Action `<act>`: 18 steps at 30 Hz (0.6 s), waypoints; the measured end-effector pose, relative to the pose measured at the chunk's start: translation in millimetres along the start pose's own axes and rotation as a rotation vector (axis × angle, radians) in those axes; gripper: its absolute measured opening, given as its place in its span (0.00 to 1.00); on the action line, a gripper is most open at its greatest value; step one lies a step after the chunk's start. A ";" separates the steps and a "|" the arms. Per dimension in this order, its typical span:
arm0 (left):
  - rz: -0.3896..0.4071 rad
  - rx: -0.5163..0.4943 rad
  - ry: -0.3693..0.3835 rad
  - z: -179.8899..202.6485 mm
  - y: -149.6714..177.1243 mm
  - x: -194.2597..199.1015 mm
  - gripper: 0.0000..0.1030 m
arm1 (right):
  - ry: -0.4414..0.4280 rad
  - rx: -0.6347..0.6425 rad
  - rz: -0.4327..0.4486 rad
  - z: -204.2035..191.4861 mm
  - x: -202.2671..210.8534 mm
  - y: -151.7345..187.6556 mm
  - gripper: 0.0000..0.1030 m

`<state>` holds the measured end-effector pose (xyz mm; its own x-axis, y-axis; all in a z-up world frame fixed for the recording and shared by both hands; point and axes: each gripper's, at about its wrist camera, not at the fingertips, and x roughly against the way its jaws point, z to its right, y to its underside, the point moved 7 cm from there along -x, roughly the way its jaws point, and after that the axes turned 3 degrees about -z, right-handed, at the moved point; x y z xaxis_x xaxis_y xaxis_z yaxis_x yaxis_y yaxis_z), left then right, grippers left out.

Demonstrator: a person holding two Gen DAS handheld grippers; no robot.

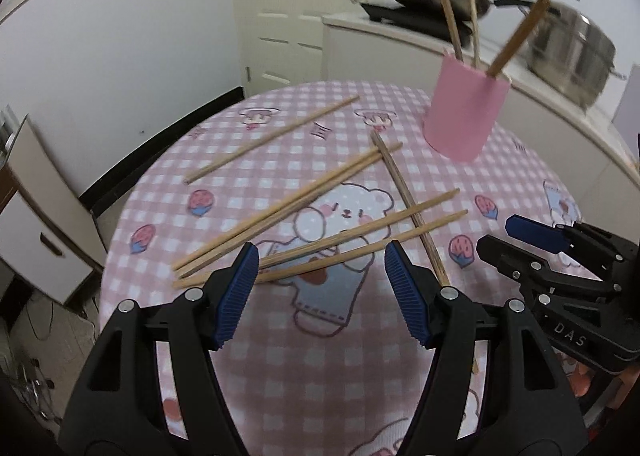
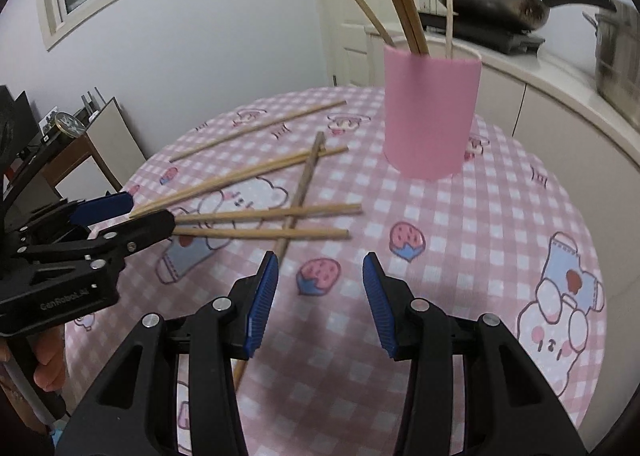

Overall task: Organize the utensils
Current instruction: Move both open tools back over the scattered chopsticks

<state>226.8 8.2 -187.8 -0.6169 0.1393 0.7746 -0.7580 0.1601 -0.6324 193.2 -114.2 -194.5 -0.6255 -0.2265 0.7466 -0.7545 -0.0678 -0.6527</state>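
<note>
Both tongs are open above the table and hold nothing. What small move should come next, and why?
Probably lower the left tongs onto the pair of chopsticks lying just beyond its tips and close on them. Several chopsticks lie loose on the tablecloth, while the pink cup already holds some.

**Round table with scattered chopsticks**

A round table [image 1: 248,336] is wearing a pink checked cloth [image 2: 500,256]. Loose chopsticks [image 1: 280,216], apparently six, are lying crossed on it, and a pink cup [image 1: 466,112] is standing near the far edge.
</note>
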 end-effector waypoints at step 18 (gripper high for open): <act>-0.094 -0.237 0.044 45.7 -23.5 -57.3 0.40 | -0.077 -0.054 -0.044 18.4 -19.5 -5.2 0.40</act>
<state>270.2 -48.2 -217.0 -0.5324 0.1543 0.8323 -0.7374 0.3983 -0.5455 213.0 -127.3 -208.0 -0.5758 -0.2984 0.7612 -0.7920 -0.0278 -0.6099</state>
